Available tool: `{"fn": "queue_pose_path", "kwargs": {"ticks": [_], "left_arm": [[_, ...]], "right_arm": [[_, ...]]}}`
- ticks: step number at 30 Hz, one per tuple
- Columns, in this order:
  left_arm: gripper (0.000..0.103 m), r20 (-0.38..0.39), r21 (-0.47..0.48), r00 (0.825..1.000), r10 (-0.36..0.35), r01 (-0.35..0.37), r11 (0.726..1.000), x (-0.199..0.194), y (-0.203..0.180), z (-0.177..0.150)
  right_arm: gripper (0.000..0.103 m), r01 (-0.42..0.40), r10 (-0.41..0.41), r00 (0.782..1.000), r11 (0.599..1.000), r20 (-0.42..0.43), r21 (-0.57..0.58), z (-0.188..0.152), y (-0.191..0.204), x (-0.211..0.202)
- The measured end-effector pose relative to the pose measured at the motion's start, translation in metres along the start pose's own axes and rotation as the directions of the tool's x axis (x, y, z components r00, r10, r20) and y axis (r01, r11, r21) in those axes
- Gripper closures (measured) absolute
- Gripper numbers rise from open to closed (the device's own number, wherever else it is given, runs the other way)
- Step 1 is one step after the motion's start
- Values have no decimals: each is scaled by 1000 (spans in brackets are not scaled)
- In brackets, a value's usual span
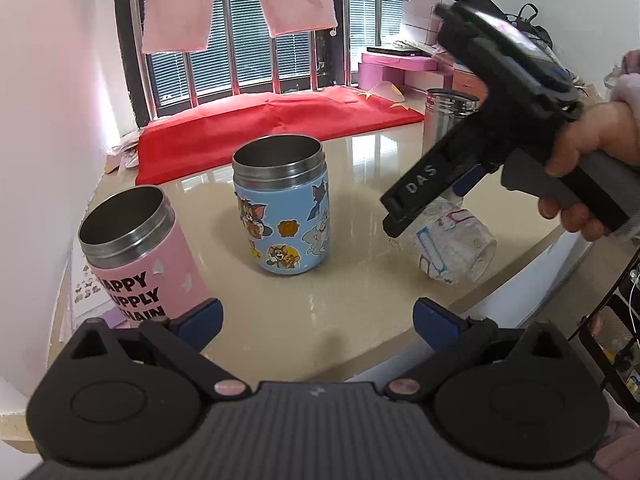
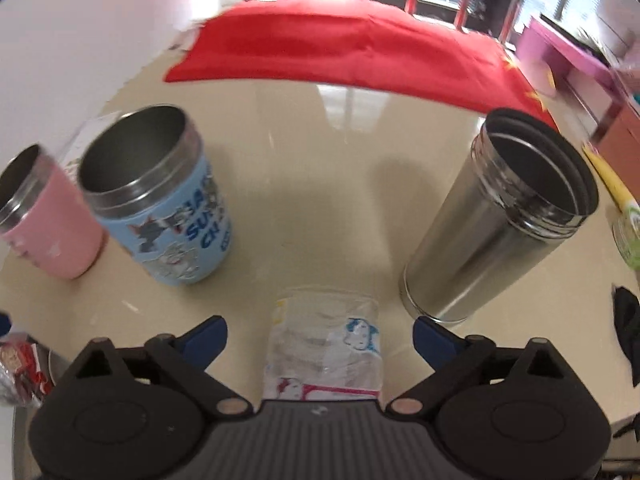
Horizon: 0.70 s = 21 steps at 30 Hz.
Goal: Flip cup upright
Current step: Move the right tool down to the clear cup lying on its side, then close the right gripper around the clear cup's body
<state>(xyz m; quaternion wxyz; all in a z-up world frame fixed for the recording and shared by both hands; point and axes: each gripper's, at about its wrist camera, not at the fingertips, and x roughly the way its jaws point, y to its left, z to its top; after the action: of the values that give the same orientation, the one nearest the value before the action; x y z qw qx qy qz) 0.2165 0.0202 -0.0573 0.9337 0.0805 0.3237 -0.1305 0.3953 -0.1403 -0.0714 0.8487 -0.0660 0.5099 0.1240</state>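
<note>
A clear glass cup with cartoon prints (image 1: 454,246) lies on its side on the beige table (image 1: 360,168). In the right wrist view the glass cup (image 2: 326,346) lies between my right gripper's (image 2: 320,336) wide-open fingers, not touching them. From the left wrist view the right gripper (image 1: 404,212) hangs over the cup, held by a hand. My left gripper (image 1: 318,318) is open and empty above the table's front edge. Upright stand a blue cartoon cup (image 1: 282,208), a pink cup (image 1: 134,248) and a steel flask (image 2: 500,220).
A red flag cloth (image 1: 276,128) covers the table's back by the barred window. Pink boxes (image 1: 400,66) stand at the back right. A wire rack (image 1: 612,344) is off the table's right edge. A snack packet (image 2: 20,372) lies at the left.
</note>
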Motion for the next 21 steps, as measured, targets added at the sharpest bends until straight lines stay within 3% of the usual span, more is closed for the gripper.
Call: {"fn": "queue_pose_path", "kwargs": {"ticks": [4,7,8,11,14,16,19,21], "left_arm": [[0,3,-12,1000,-7,7,1000,-1,1,-1],[0,2,-17,1000,-9,9,1000,-1,2,-2],[0,1,-19,1000,-9,9,1000,-1,2,-2],[0,4,-24,1000,-8,8,1000,-3,4,-3],[0,11,-29,1000,-5,6,1000,-6,5,-3],[0,18,-33,1000,-3,4,999,-8,4,-3],[0,36,-47,999,-3,5,999,-12,2,-2],[0,40,-57,999,-3,5,998,-13,1,-2]], "right_arm": [[17,22,-22,998,1000,-59,5,8,6,17],[38,11,-11,993,1000,-113,3,11,8,28],[39,-5,5,994,1000,-107,0,9,7,27],[41,-48,47,998,999,-30,-14,3,4,8],[41,-59,67,988,996,141,-63,-13,2,-25],[41,-84,107,952,992,287,-92,-29,-1,-44],[41,-73,120,862,991,493,-115,-57,-4,-58],[41,-85,141,797,989,587,-123,-75,-10,-56]]}}
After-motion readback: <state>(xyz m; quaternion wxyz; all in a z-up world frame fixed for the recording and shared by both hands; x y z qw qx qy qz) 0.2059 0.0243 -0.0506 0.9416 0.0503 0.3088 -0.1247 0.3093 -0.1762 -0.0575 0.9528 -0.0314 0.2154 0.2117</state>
